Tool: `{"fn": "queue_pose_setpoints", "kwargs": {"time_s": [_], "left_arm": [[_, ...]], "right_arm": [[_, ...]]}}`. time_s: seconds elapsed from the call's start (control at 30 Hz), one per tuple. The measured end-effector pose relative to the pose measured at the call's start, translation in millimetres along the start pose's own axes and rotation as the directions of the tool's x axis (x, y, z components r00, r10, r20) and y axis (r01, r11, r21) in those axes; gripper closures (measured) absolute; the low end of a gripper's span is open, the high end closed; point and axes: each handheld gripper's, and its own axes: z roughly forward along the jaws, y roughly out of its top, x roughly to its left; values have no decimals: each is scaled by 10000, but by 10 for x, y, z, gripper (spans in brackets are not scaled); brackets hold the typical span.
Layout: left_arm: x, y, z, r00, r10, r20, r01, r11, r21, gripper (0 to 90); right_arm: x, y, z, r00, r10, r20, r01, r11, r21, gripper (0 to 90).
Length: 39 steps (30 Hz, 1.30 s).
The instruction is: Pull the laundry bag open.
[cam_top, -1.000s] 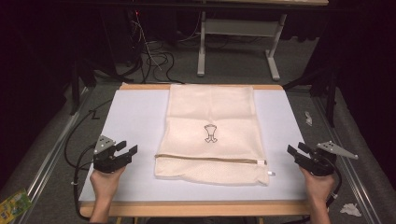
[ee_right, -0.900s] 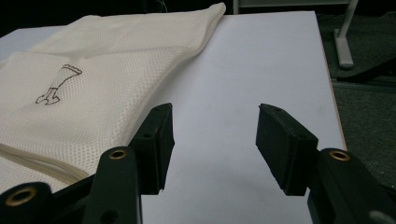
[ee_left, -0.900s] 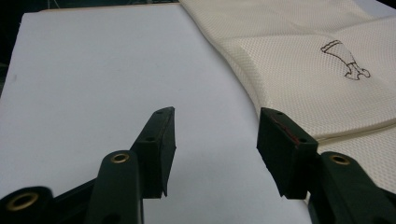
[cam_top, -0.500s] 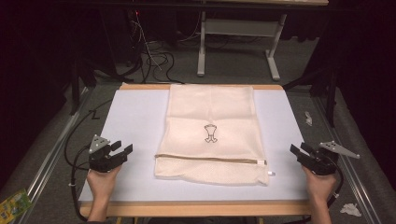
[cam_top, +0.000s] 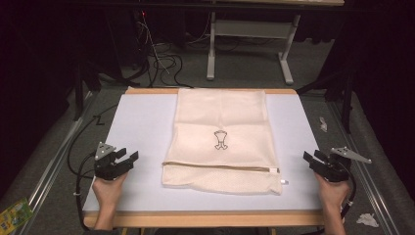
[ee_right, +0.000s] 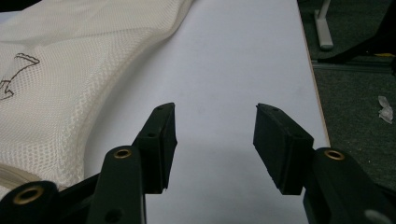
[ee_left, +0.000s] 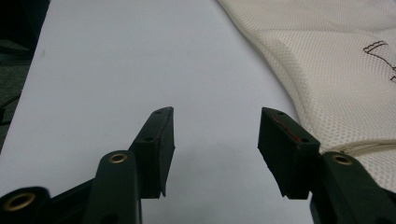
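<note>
My left tongs (cam_top: 126, 159) sit near the desk's (cam_top: 142, 122) front left corner, jaws spread wide with nothing between them; in the left gripper view I see bare white surface in the gap (ee_left: 215, 135). My right tongs (cam_top: 314, 159) mirror them at the front right edge, also well open and empty, though their jaws have just been closing a little, with only desk between them (ee_right: 215, 133).

The mesh laundry bag (cam_top: 222, 122) lies flat in the middle of the desk, between the two hands. Its long axis runs away from me, from the front edge toward the far edge, and its zipper (cam_top: 220, 167) crosses it near my end. From the left tongs the bag lies inward to the right; from the right tongs, inward to the left. I judge the two about equally near, with the bag's front corners the closest parts for each.

The zipper pull seems to sit at the right end of the zipper line, but it is too small for me to be sure. The printed emblem (cam_top: 220, 139) is cut off in both gripper views, and I cannot tell whether anything is inside the bag.
</note>
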Motion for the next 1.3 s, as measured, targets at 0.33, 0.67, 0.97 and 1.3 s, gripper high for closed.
{"fn": "queue_pose_setpoints", "kwargs": {"time_s": [0.33, 0.67, 0.97, 1.3], "left_arm": [[10, -51, 102, 9999, 50, -142, -47, 9999, 160, 459], [9, -61, 196, 9990, 170, -408, -157, 9993, 336, 456], [1, -79, 274, 9983, 189, -551, -161, 9986, 500, 454], [-2, -95, 343, 9975, 173, -682, -129, 9979, 636, 452]], "right_arm": [[-10, -60, 75, 9999, 150, 76, -151, 9998, 154, 498], [4, -72, 139, 9994, -92, 328, 84, 9996, 262, 492], [9, -106, 210, 9984, -284, 480, 258, 9982, 543, 489], [41, -105, 251, 9959, -570, 704, 515, 9957, 765, 481]]}}
